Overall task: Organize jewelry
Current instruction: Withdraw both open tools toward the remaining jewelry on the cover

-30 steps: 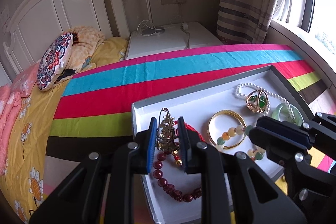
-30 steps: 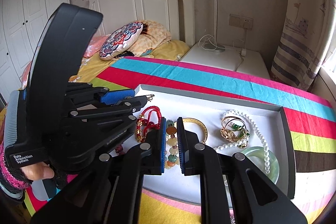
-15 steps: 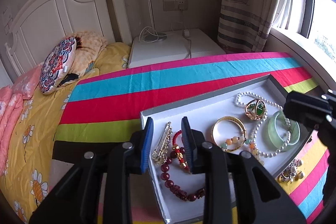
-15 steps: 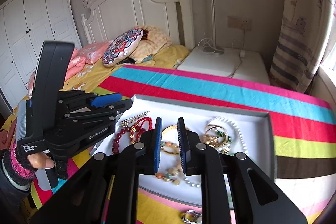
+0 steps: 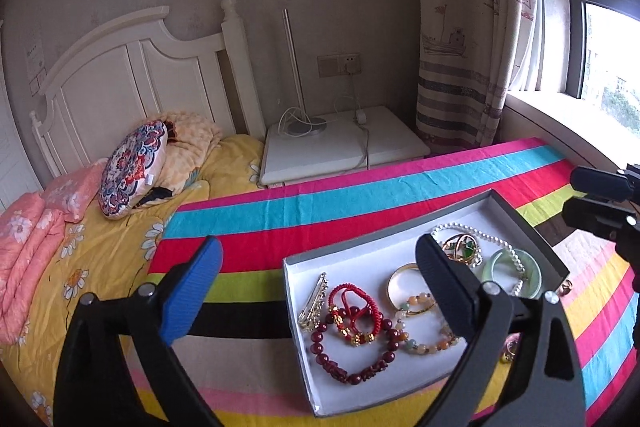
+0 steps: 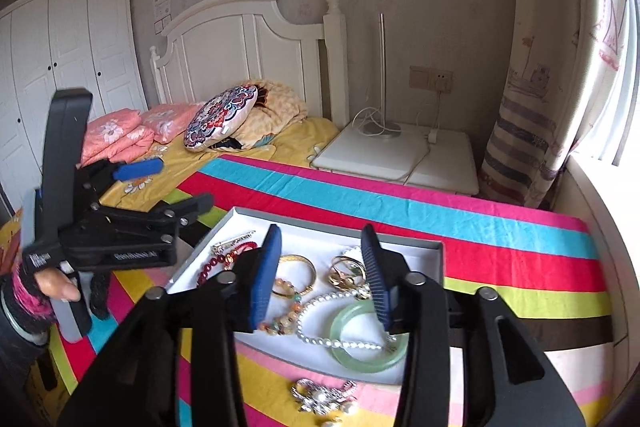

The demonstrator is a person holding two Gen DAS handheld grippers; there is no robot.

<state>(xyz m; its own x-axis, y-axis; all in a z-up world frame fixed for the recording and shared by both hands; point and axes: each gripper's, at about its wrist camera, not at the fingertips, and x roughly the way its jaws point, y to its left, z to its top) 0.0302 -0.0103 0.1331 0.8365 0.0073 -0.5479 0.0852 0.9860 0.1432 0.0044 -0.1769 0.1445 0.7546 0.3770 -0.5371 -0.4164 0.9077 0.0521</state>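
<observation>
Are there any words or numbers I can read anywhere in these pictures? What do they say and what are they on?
No text here is clear enough to read.
White lettering on the left gripper body: too blurred.
Small white label on its handle end: too small.
Paper notices on the wall beside the headboard: too small.
Curtain: only drawn ships, no words.

Both wrist views look down along their own jaws toward the headboard (image 5: 132, 67). They share the jewelry tray (image 5: 528, 227) (image 6: 400, 241), lower right in the left view, lower centre in the right.
</observation>
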